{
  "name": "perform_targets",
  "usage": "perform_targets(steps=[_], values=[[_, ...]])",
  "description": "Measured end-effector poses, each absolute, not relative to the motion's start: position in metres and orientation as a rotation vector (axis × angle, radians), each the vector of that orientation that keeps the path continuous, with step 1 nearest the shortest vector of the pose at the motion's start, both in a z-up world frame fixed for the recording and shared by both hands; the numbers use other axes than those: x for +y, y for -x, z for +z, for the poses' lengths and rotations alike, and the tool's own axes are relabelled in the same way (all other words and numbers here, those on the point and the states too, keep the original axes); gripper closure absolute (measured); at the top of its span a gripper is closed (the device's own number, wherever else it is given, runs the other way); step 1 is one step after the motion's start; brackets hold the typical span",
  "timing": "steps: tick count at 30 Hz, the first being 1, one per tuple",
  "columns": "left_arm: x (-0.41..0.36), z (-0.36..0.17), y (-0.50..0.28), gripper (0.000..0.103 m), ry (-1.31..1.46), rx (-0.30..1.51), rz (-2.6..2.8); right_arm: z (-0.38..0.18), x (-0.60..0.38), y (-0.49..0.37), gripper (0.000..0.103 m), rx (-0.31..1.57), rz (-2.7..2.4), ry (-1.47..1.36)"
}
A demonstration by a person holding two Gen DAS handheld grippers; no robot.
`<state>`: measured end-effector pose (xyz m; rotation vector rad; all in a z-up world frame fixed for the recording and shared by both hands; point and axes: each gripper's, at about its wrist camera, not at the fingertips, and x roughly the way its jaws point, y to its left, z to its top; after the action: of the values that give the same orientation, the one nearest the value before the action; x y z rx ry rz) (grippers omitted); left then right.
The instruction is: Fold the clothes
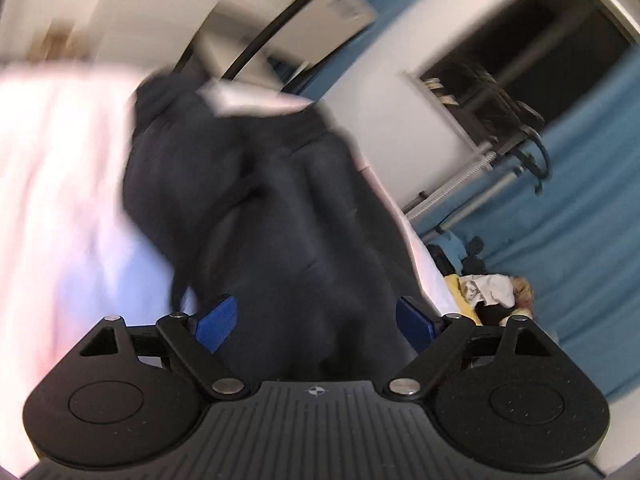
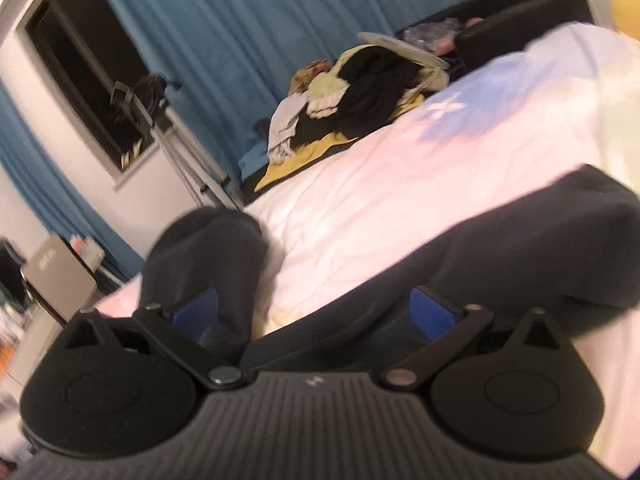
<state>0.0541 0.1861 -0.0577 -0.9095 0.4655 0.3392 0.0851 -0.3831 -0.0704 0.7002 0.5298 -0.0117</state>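
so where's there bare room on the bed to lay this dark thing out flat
The pale sheet is bare between the dark navy garment and the heap of mixed clothes at the far edge, and also left of the garment in the left wrist view. It is crowded by that heap and under both tongs.

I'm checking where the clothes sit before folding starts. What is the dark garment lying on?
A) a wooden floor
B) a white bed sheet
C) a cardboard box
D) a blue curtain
B: the dark garment is spread across the white bed sheet, with the blue curtain hanging well behind.
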Motion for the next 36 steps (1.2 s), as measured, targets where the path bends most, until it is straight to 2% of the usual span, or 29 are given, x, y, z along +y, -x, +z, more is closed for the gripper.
perform_targets(steps=[4,10,16,19,22,24,26,27,32,34,36], values=[[0.215,-0.063,-0.043,0.014,0.988,0.447,0.408,-0.073,-0.421,-0.054,0.000,0.541,0.005,-1.001],[0.237,-0.093,-0.056,0.014,1.132,0.510,0.435,-0.074,-0.458,-0.034,0.001,0.514,-0.154,-1.107],[0.253,-0.115,-0.067,0.016,1.289,0.501,0.409,-0.094,-0.463,-0.035,0.015,0.562,-0.228,-1.180],[0.259,-0.127,-0.071,0.025,1.360,0.469,0.392,-0.103,-0.459,-0.045,0.027,0.565,-0.225,-1.195],[0.263,-0.133,-0.078,0.044,1.364,0.463,0.395,-0.110,-0.455,-0.060,0.051,0.581,-0.243,-1.176],[0.263,-0.130,-0.081,0.072,1.331,0.463,0.404,-0.112,-0.452,-0.070,0.091,0.587,-0.250,-1.154],[0.262,-0.123,-0.081,0.083,1.280,0.452,0.408,-0.102,-0.452,-0.078,0.096,0.543,-0.229,-1.089],[0.261,-0.116,-0.077,0.085,1.271,0.427,0.406,-0.095,-0.452,-0.083,0.099,0.517,-0.216,-1.052],[0.261,-0.107,-0.082,0.086,1.250,0.379,0.363,-0.069,-0.454,-0.109,0.099,0.395,-0.153,-0.874],[0.263,-0.112,-0.088,0.085,1.262,0.405,0.372,-0.081,-0.463,-0.133,0.096,0.430,-0.138,-0.870],[0.266,-0.117,-0.091,0.083,1.279,0.423,0.376,-0.096,-0.473,-0.142,0.075,0.468,-0.182,-0.888]])
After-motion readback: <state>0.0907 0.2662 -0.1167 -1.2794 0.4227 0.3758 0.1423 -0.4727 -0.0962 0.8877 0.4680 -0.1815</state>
